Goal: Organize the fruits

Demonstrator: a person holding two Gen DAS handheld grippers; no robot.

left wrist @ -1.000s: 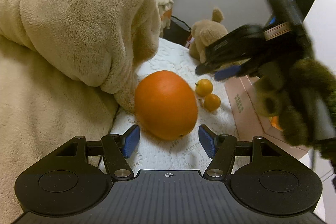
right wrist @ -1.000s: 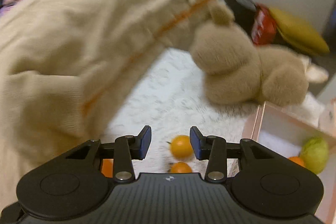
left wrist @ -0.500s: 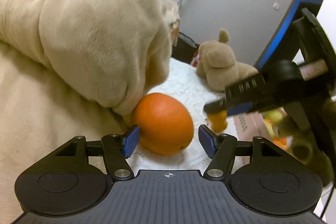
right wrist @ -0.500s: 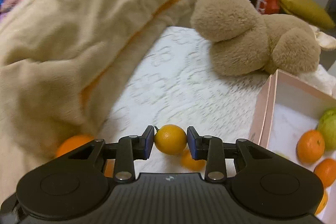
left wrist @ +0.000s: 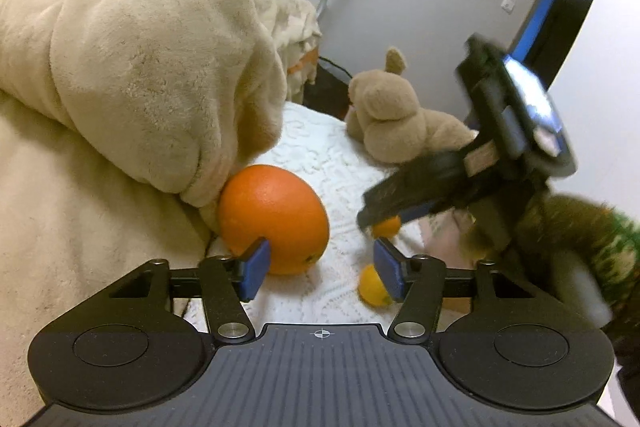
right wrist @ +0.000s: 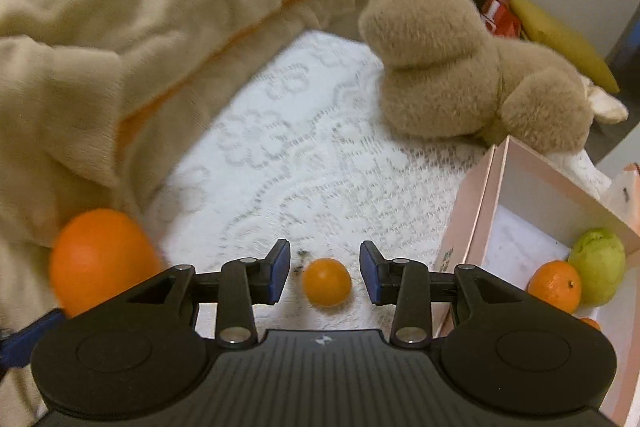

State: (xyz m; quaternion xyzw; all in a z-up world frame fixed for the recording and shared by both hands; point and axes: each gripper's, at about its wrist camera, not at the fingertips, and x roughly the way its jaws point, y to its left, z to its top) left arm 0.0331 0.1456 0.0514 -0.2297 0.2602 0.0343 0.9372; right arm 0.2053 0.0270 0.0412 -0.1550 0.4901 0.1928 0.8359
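While the fluffy blanket (right wrist: 140, 27) fills one side of the bed, the white lace cover (right wrist: 304, 155) holds the fruit that is left. At its far edge sits a teddy (right wrist: 452, 67), and a pink box (right wrist: 476, 211) stands along its other edge. Some fruit is put away: a green pear (right wrist: 598, 273) and a mandarin (right wrist: 554, 287) lie inside the box. The big orange (left wrist: 276, 219) rests against the blanket, just ahead of the left gripper (left wrist: 320, 269), jaws spread wide. One tiny orange (right wrist: 326, 281) lies on the lace between the right gripper's (right wrist: 322, 277) spread jaws, not pinched. Another small orange (left wrist: 372, 291) waits nearby.
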